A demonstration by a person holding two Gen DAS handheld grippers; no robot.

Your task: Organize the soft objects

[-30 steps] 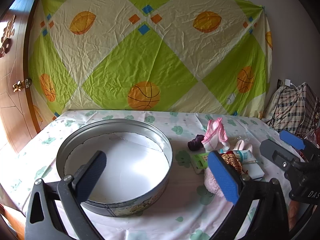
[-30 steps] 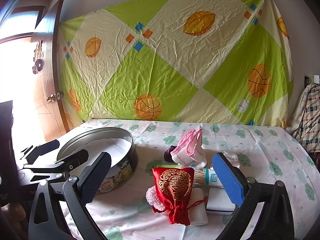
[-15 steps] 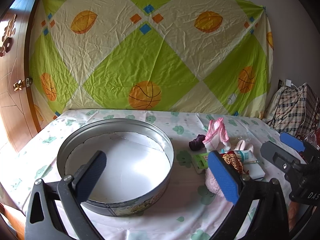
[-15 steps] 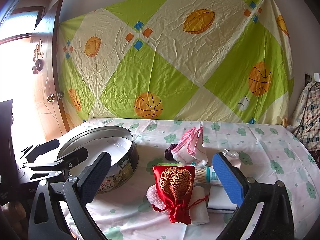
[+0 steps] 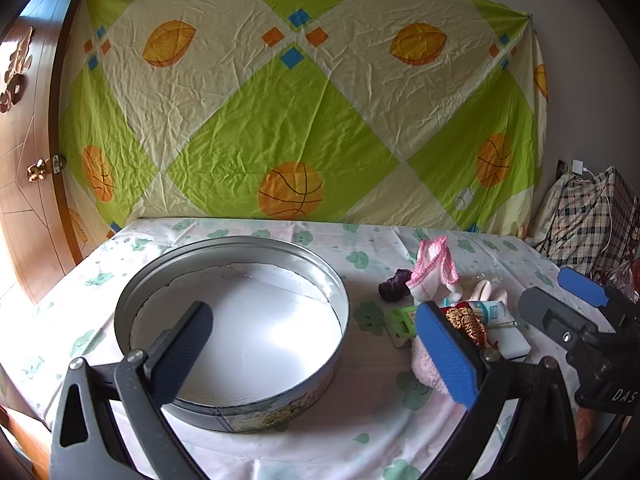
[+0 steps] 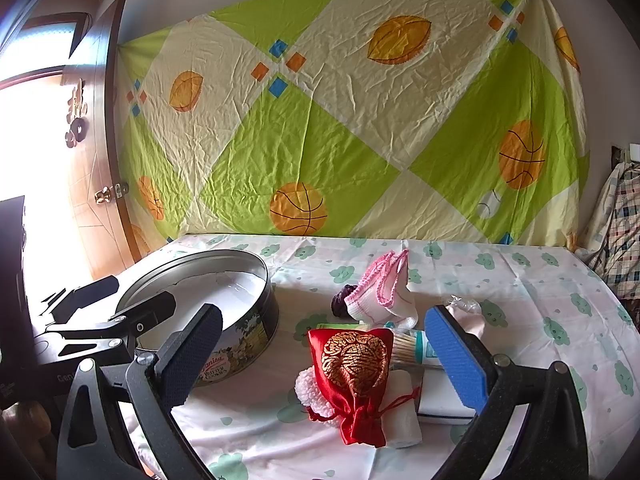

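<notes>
Right gripper [image 6: 324, 356] is spread wide, holding nothing. The red pouch [image 6: 354, 376] lies between its fingers on the table [image 6: 520, 280], atop a pink puff [image 6: 310, 392] and a white roll [image 6: 404, 412]. Beyond it lie a sock [image 6: 380, 296] and a purple scrunchie [image 6: 340, 304]. Left gripper [image 5: 316, 348] is also spread and empty, above the tin [image 5: 224, 412], which stands left of the pile.

A red pouch [image 6: 354, 372] lies atop a pile with a pink-trimmed sock [image 6: 382, 294], beside the empty round tin [image 6: 244, 322].
</notes>
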